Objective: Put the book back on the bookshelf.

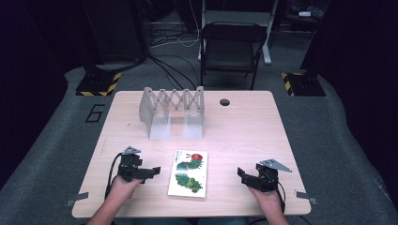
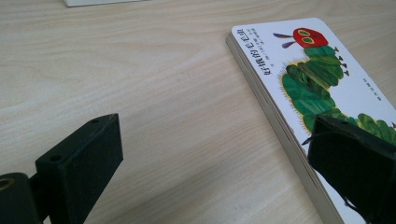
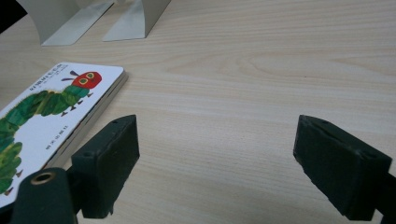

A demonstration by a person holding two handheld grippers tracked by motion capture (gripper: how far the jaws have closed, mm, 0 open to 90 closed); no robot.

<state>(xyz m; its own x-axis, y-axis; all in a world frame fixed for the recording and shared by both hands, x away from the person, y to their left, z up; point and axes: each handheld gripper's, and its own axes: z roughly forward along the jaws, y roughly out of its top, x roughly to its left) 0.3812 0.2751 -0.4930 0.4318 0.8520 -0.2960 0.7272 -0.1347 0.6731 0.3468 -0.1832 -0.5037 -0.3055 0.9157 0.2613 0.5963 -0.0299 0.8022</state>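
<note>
Thick board book [image 1: 188,173] — white cover (green caterpillar, red head) — lying flat.

A lab or recording studio, by the look of it. Dark curtains ring a lone wooden table [image 1: 244,126]. Hazard-striped stand bases [image 1: 98,83] and loose cables [image 1: 171,40] sit on grey carpet.

grey carpet [image 1: 338,140], black chair [image 1: 232,47], dark room

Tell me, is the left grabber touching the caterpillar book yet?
Apart. In the high view, bare table shows between the left gripper and the caterpillar book. In the left gripper view its open jaws hold nothing.
</note>
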